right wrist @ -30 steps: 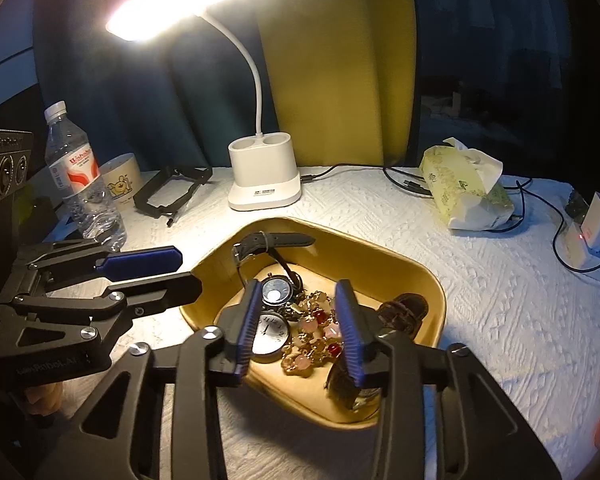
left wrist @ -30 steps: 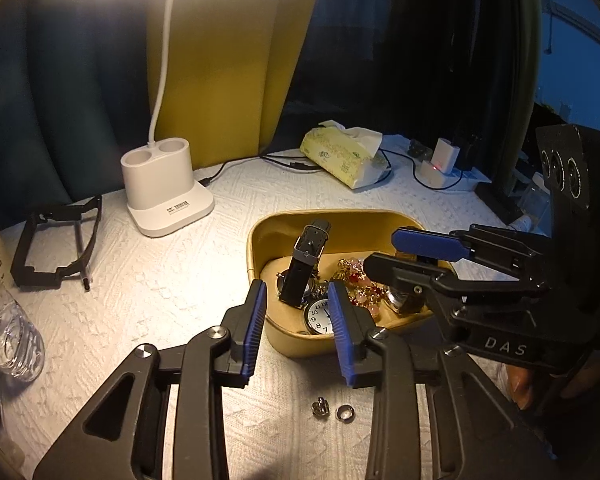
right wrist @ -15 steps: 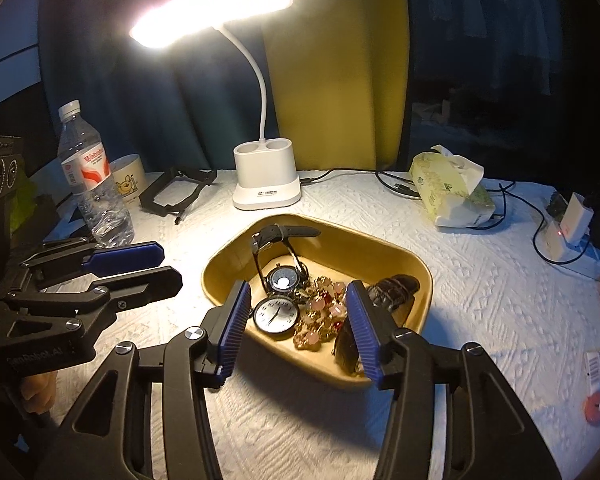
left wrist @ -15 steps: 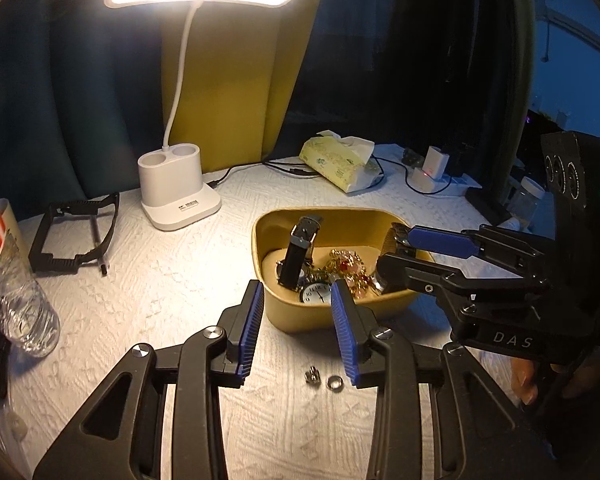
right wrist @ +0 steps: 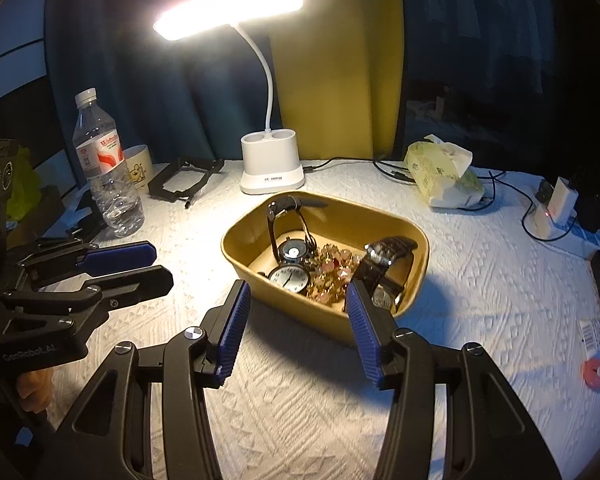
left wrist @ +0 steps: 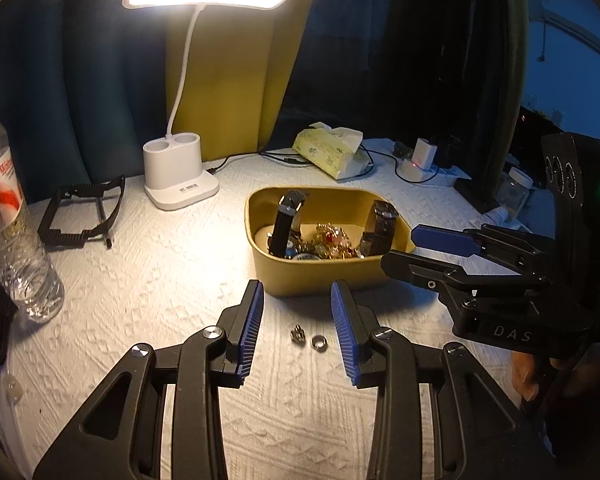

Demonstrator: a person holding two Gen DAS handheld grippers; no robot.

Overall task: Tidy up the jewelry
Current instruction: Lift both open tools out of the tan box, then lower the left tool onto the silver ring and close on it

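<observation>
Looking through the left wrist view first: left gripper (left wrist: 297,308) hangs over the white textured surface (left wrist: 148,280), blue pads apart, nothing between them. Jaws have just been opening a bit. Two small silver rings (left wrist: 308,338) lie on the cloth in the gap, touching neither pad. Yellow tray (left wrist: 320,278) sits just beyond the fingertips. Inside it: a black-strap watch (left wrist: 286,220) propped upright at the left, a dark-strap watch (left wrist: 380,228) upright at the right, a heap of gold and red beaded jewelry (left wrist: 332,240) between them. Right gripper (left wrist: 398,248) comes in from the right, tips just beside the tray's right end, empty. White desk lamp (left wrist: 178,180) behind the tray, lit. Tissue pack (left wrist: 328,152) further back right. Water bottle (left wrist: 12,232) at far left, black frame (left wrist: 80,212) lying flat next to it.

Right wrist view: right gripper (right wrist: 298,308) is partly spread and empty; its jaws have just been opening. Fingertips sit at the tray (right wrist: 284,316) near wall, not gripping it. Two round watch faces (right wrist: 290,274) show at the tray's left, beaded jewelry (right wrist: 332,272) in the middle, dark-strap watch (right wrist: 388,256) leaning on the right rim. Left gripper (right wrist: 156,264) at left, clear of the tray, empty. Bottle (right wrist: 104,176) and a mug (right wrist: 140,168) back left. Charger block (right wrist: 556,208) with cables at the right.
</observation>
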